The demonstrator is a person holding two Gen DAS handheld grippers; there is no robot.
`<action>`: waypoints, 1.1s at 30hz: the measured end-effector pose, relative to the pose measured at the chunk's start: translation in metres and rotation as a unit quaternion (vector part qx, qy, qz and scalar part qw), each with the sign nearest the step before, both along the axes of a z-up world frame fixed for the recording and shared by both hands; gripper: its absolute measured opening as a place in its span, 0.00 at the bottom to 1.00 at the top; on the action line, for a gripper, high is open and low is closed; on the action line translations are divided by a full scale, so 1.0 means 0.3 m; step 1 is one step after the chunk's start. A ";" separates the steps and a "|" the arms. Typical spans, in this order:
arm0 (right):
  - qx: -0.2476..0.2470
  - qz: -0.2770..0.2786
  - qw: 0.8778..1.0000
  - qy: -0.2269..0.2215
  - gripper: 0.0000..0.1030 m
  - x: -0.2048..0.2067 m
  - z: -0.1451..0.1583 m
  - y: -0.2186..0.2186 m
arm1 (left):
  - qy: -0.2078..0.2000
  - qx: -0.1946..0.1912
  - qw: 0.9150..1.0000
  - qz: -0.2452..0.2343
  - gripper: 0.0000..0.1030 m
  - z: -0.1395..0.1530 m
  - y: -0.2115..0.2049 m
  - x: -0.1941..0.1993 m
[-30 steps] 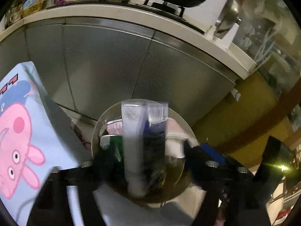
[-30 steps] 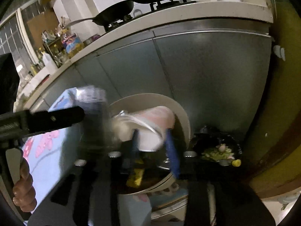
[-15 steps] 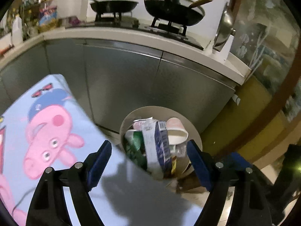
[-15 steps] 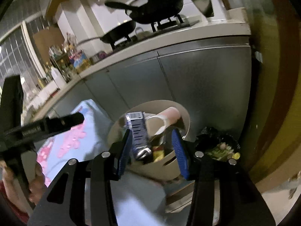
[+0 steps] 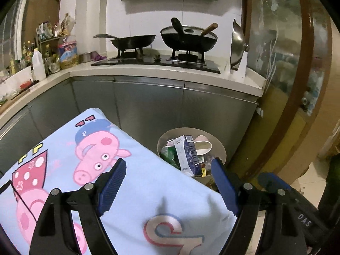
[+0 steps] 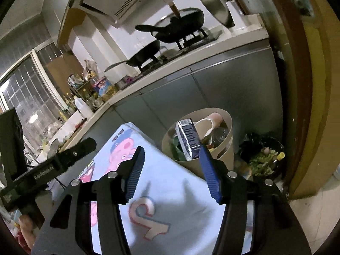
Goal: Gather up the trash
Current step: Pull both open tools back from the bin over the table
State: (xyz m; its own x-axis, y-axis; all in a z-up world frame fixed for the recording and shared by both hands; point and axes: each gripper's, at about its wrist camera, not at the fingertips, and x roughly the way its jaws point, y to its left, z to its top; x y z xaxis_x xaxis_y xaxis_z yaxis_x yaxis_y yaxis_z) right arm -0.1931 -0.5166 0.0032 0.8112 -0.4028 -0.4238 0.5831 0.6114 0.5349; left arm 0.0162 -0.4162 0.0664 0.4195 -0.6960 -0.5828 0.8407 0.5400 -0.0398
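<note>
A beige trash bin stands on the floor by the grey cabinets, beyond the table's far corner. A blue and white carton, a pink cup and green wrappers stick out of it. My left gripper is open and empty, above the table and short of the bin. My right gripper is open and empty, also above the table and short of the bin. The left gripper's body shows at the left of the right wrist view.
The table wears a light blue cartoon pig cloth. A black bag of food scraps lies right of the bin. Behind stand grey cabinets, a counter with two pans and a brown door frame.
Both grippers have pulled up and back from the bin. The left gripper opened and let go of the carton, which now stands in the bin; the right opened wider.
</note>
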 end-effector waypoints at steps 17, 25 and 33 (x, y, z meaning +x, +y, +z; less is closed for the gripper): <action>-0.006 0.007 1.000 -0.007 0.60 -0.036 0.059 0.050 | -0.022 0.002 0.999 0.036 0.97 0.014 0.066 -0.065; -0.001 0.007 1.000 -0.001 0.62 -0.052 0.049 0.050 | -0.024 0.011 0.998 0.055 0.97 0.014 0.074 -0.063; 0.004 0.007 1.000 0.006 0.63 -0.050 0.035 0.057 | -0.021 0.042 0.996 0.080 0.97 -0.021 0.088 -0.042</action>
State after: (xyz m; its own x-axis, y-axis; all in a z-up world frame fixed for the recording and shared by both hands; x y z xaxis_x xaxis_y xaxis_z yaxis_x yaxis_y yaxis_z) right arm -0.2082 -0.4994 0.0137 0.8113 -0.3882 -0.4372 0.5813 0.6151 0.5326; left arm 0.0036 -0.3899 0.0601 0.5455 -0.5690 -0.6154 0.7443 0.6664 0.0437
